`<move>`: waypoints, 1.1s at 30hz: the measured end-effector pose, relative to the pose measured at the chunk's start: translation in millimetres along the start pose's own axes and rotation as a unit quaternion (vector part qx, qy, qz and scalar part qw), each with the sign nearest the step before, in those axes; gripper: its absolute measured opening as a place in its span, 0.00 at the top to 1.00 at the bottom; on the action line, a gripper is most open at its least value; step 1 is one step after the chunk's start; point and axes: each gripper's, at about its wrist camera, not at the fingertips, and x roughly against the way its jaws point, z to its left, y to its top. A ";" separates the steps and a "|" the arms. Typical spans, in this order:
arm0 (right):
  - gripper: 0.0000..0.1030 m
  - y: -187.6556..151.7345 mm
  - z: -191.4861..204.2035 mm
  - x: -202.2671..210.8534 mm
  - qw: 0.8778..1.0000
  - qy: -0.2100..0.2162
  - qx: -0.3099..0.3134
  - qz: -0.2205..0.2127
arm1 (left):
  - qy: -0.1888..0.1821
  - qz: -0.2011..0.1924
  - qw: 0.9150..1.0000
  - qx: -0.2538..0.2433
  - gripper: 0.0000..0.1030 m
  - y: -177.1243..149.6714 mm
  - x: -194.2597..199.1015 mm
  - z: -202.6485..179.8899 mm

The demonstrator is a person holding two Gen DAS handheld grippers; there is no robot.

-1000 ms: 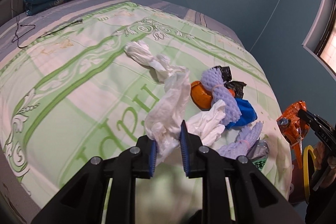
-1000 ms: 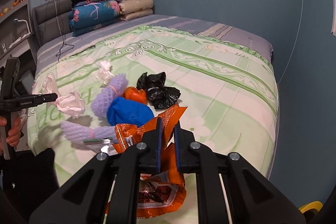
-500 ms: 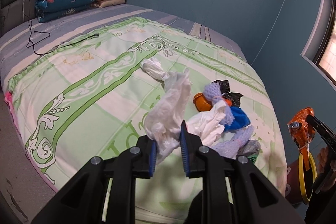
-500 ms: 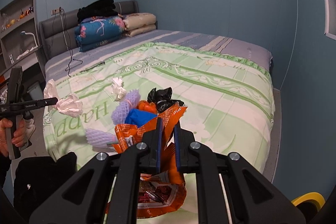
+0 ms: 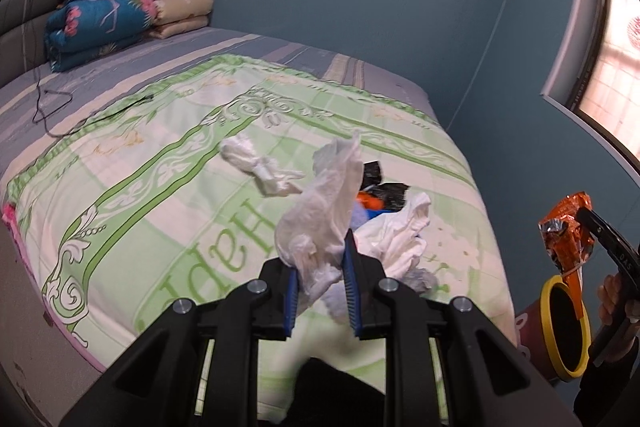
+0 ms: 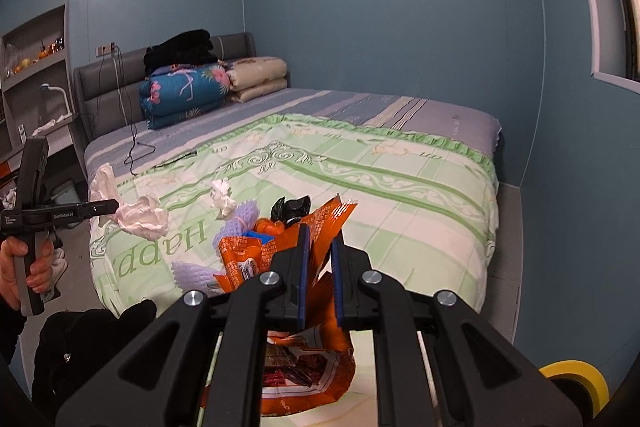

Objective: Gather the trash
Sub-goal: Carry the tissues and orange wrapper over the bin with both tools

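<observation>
While your left hand-held gripper (image 5: pixel 320 279) is clamped on the limp white tissue (image 5: pixel 320 211) above the bed (image 5: pixel 120 187), your right hand-held gripper (image 6: pixel 320 267) pinches the crinkly, slippery orange wrapper (image 6: pixel 304 359). Both weigh almost nothing; hold them mid-bunch, probably over the yellow-rimmed bin (image 5: pixel 564 327).

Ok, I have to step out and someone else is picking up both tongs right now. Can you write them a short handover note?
Left tongs: shut on a white tissue, held up over the bed's near edge.
Right tongs: shut on an orange wrapper, off the bed beside the yellow-rimmed bin.
Done: both pieces lifted, neither binned yet.
Left on the bed: another tissue lying alone, and a pile with white paper, a black bag, purple foam net, plus orange and blue bits.
Next, probably: drop both in the bin, then return for the pile.
</observation>
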 end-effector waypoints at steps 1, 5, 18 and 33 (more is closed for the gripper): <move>0.91 0.4 -1.9 4.2 1.000 -0.002 -0.002 -0.004 | -0.004 -0.001 1.000 -0.003 0.82 1.1 0.7 -4.8; 0.91 2.6 -13.8 22.1 1.000 -0.014 -0.011 -0.020 | -0.021 -0.004 1.000 -0.016 0.82 5.1 4.2 -28.9; 0.91 1.6 -56.2 78.7 0.994 -0.077 -0.045 -0.064 | -0.085 -0.010 0.994 -0.068 0.82 10.1 5.5 -111.6; 0.91 -16.2 -117.6 137.7 0.974 -0.183 -0.096 -0.091 | -0.165 0.014 0.979 -0.122 0.82 -2.6 -10.5 -208.5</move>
